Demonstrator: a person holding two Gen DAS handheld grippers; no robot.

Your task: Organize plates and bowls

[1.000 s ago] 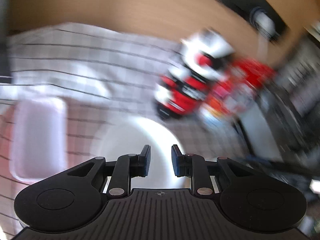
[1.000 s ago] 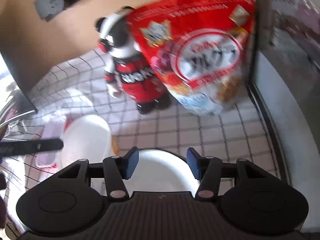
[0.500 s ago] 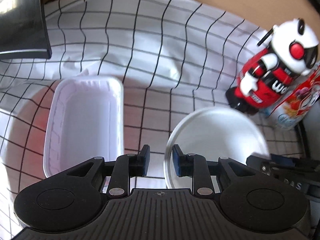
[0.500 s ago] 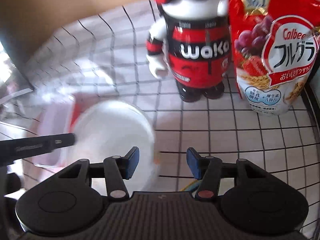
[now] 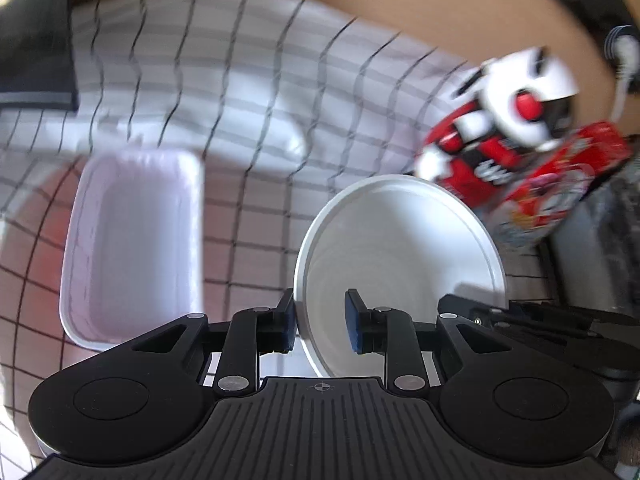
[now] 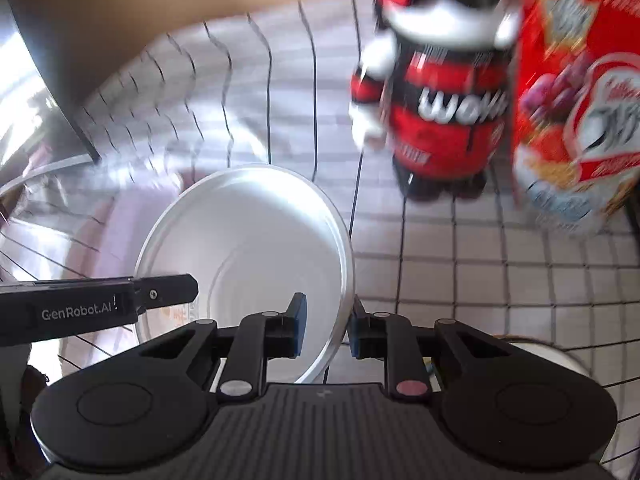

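A round white bowl [image 5: 400,256] is held tilted above the checked tablecloth. My left gripper [image 5: 320,326] straddles its left rim, one finger outside and one inside. My right gripper [image 6: 325,330] straddles its right rim the same way; the bowl [image 6: 248,248] fills the middle of the right wrist view. Both sets of jaws stand narrow on the rim. A white rectangular tray [image 5: 132,240] lies on the cloth to the left of the bowl. The left gripper's side [image 6: 100,308] shows in the right wrist view.
A red, white and black robot toy [image 6: 444,116] and a red cereal bag [image 6: 576,112] stand at the back right. A dark panel [image 5: 36,40] is at the far left. Another white dish rim [image 6: 548,356] shows at the right gripper's lower right.
The right gripper has closed in on the bowl's right rim, so both grippers now hold it. The bowl has risen and tilted; both views are blurred by motion.
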